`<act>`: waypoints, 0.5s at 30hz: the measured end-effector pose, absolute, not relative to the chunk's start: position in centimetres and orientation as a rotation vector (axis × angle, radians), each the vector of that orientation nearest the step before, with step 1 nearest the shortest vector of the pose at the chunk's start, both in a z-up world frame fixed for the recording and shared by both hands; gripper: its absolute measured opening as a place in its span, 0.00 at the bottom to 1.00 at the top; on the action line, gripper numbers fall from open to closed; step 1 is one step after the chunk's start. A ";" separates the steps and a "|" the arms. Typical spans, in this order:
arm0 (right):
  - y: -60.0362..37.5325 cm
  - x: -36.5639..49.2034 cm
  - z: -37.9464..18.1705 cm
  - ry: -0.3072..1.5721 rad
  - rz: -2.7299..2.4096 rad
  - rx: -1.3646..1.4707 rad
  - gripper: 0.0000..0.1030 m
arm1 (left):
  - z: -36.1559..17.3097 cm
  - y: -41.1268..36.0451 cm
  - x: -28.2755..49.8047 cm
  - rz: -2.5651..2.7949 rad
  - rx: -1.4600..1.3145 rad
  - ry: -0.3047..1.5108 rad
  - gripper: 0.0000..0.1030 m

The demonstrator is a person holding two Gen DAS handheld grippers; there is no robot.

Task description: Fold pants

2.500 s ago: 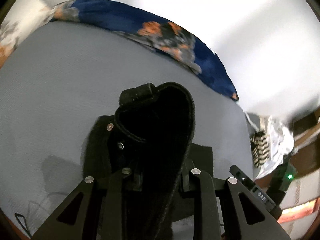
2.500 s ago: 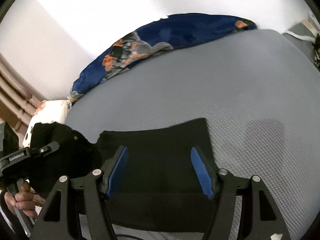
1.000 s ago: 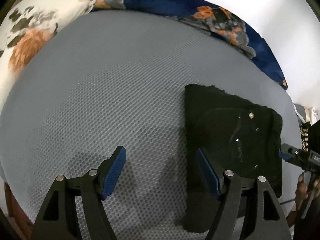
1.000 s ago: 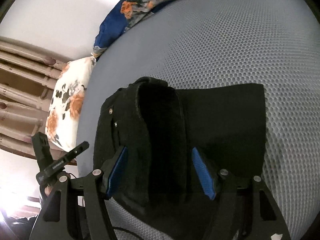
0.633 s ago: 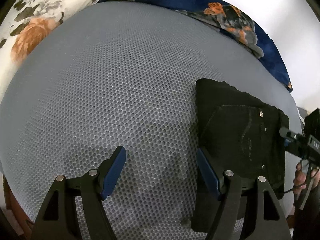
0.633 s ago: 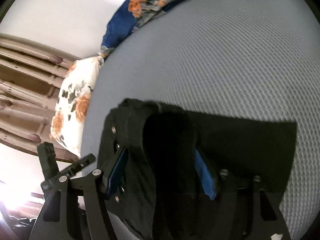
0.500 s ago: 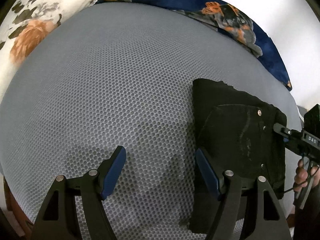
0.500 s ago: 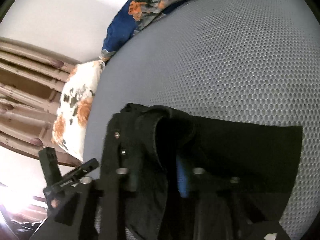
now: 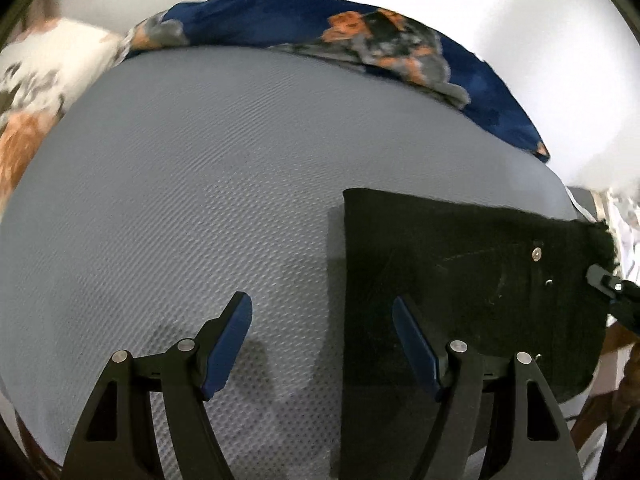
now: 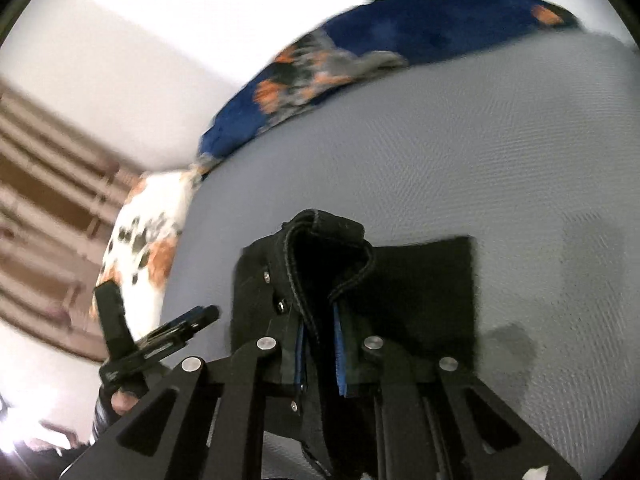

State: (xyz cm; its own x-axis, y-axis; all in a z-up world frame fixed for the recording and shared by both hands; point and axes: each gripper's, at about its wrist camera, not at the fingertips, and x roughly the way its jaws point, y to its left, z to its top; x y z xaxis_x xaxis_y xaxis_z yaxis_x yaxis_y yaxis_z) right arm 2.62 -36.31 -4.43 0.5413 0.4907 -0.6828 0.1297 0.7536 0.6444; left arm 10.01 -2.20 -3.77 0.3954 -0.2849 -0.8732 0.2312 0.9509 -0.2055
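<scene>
Right wrist view: right gripper (image 10: 320, 344) jaws just closed, clamping the waistband of the black folded denim pants (image 10: 420, 280), lifted off grey mesh mattress (image 10: 480, 140), left gripper (image 9: 322, 332) jaws apart, empty, beside pants.

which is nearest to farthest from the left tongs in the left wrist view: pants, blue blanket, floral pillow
From the left tongs:
1. pants, just right, under the right finger
2. floral pillow, far upper left
3. blue blanket, along the bed's far edge; close to the pillow's rank
</scene>
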 end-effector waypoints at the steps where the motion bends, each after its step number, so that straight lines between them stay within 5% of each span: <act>1: -36.7 2.6 -5.3 1.011 0.223 0.716 0.11 | -3.8 -2.7 10.1 -0.335 -0.043 1.115 0.71; 9: -38.0 3.5 -10.7 1.068 0.126 0.690 0.15 | -8.7 -5.4 11.4 -0.303 0.087 1.187 0.72; 12: -37.5 3.7 -10.4 1.086 0.100 0.641 0.22 | -9.5 -5.5 11.6 -0.285 0.103 1.171 0.83; 15: -37.2 3.0 -9.8 1.091 0.069 0.633 0.33 | -9.4 -5.2 11.6 -0.291 0.102 1.181 0.83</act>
